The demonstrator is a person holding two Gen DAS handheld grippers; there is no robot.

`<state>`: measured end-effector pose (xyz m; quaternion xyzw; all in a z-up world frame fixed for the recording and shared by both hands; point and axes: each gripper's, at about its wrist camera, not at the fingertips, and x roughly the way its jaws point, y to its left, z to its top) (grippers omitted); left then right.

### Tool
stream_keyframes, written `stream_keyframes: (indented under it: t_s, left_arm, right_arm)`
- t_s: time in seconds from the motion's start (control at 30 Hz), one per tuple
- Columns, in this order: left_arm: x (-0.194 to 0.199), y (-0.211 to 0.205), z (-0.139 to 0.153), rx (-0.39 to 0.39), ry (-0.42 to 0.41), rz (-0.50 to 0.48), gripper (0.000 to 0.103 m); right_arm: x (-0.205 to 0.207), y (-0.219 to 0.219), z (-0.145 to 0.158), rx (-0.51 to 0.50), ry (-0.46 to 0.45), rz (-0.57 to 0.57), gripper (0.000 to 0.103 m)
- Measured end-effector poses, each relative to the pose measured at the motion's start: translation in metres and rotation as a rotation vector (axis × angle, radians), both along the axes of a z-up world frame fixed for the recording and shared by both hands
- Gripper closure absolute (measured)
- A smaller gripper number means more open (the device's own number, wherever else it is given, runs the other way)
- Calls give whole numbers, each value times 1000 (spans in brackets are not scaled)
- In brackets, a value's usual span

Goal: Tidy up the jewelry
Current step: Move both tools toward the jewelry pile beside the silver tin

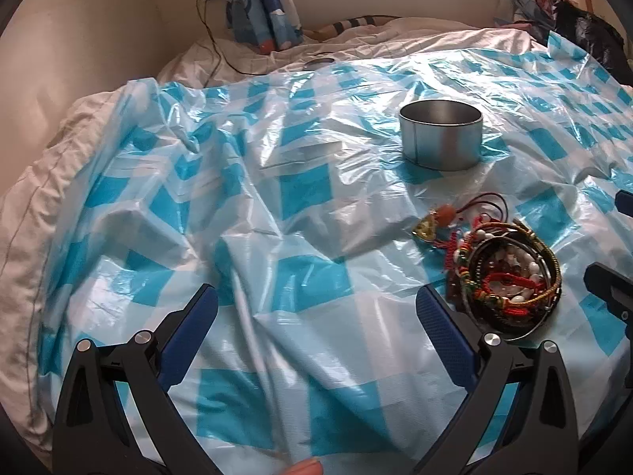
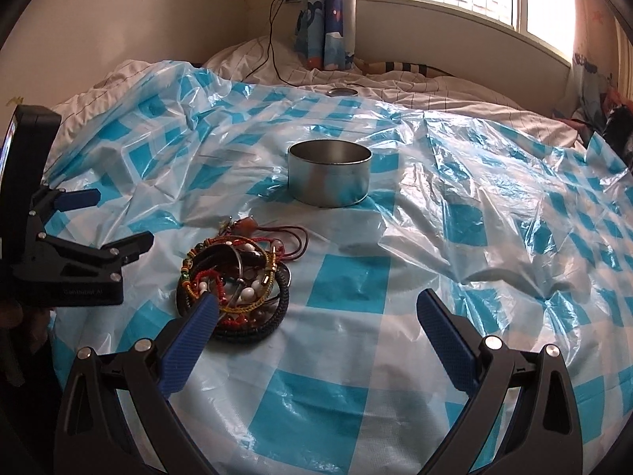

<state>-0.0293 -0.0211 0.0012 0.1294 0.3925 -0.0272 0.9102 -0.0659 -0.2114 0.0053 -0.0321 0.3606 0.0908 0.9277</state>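
Observation:
A tangled pile of jewelry (image 1: pixel 502 273) (image 2: pixel 237 277), made of bead bracelets, red cords and dark bangles, lies on the blue-and-white checked plastic sheet (image 1: pixel 300 206) (image 2: pixel 356 285). Behind it stands an open round metal tin (image 1: pixel 441 134) (image 2: pixel 329 172), upright, with nothing visible in the part of its inside that I see. My left gripper (image 1: pixel 316 304) (image 2: pixel 114 217) is open, with the pile just right of its right finger. My right gripper (image 2: pixel 316 308) is open too, and its left fingertip (image 2: pixel 203 308) overlaps the pile's near edge. In the left wrist view, the right gripper's fingers (image 1: pixel 607 281) show at the right edge.
The sheet covers a rumpled white duvet (image 1: pixel 35 182) on a bed. A small round metal lid (image 2: pixel 341 92) lies at the sheet's far edge. A charger cable (image 2: pixel 273 55) trails down from a wall socket beside a blue patterned curtain (image 2: pixel 324 19). Dark clothes (image 1: pixel 585 31) sit far right.

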Motion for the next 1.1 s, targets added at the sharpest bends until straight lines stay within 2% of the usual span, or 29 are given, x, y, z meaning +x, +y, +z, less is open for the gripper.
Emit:
stream_keyframes:
  t_s: [0.23, 0.33, 0.4, 0.67, 0.73, 0.9, 0.97, 1.1]
  left_arm:
    - [9, 4, -12, -86, 59, -44, 6]
    - [15, 10, -19, -170, 111, -80, 6]
    - [16, 13, -24, -176, 125, -74, 6]
    - [17, 27, -24, -267, 133, -75, 6]
    - [17, 27, -20, -313, 141, -102, 6]
    - [12, 9, -17, -463, 197, -267, 6]
    - [10, 0, -17, -454, 197, -292, 6]
    - [10, -9, -18, -482, 216, -313, 6]
  right_arm:
    - [5, 4, -9, -27, 44, 11, 7]
    - [8, 6, -12, -18, 62, 26, 7]
    - [9, 7, -14, -8, 70, 35, 7]
    - [24, 2, -15, 120, 94, 40, 7]
    - [26, -2, -14, 154, 98, 34, 7]
    - [26, -12, -12, 166, 87, -22, 7]
    - [27, -16, -12, 175, 92, -35, 7]
    - [26, -20, -11, 184, 94, -46, 7]
